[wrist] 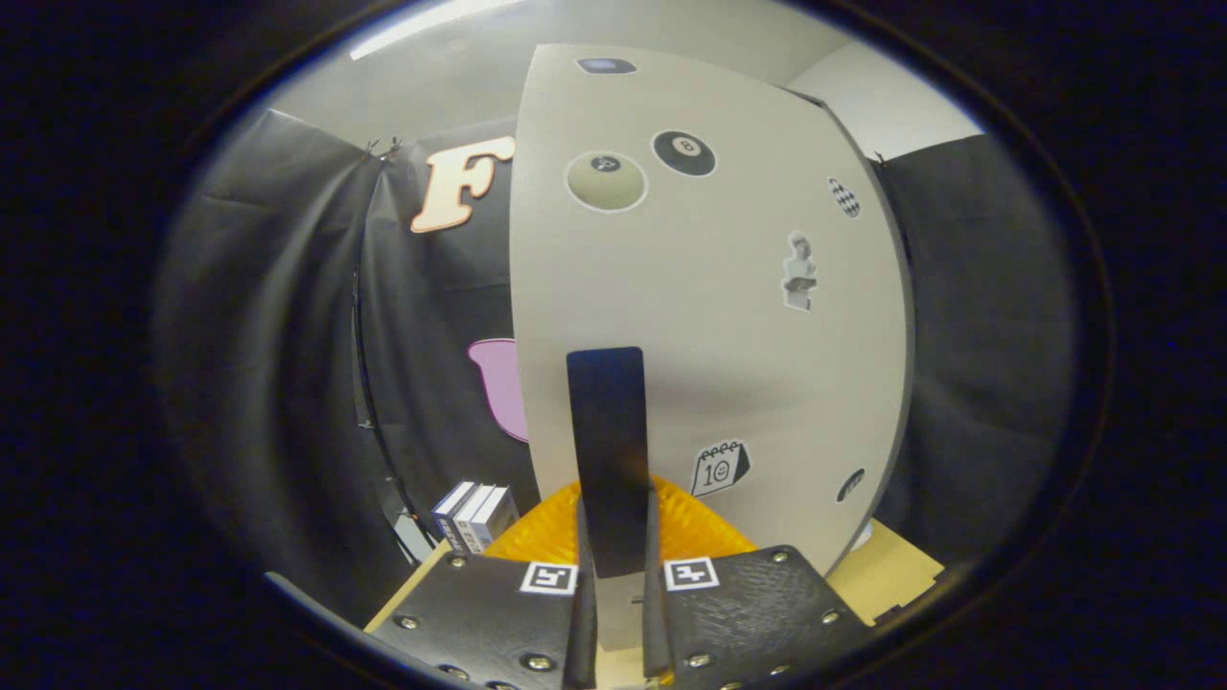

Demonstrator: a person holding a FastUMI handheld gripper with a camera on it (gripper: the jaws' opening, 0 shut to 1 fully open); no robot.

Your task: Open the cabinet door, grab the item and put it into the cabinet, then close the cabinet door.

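A white cabinet door (709,316) with several stickers stands right in front of me. Its black vertical handle (606,422) runs down near the door's left edge and ends between my fingers. My gripper (618,513) is shut on the lower part of this handle, one finger on each side. The door's left edge stands free against the black cloth, so it looks swung out a little. The cabinet's inside is hidden behind the door.
A few slim white and blue boxes (474,513) stand upright on the wooden table (891,575), left of the door's foot. Black cloth walls close in on both sides.
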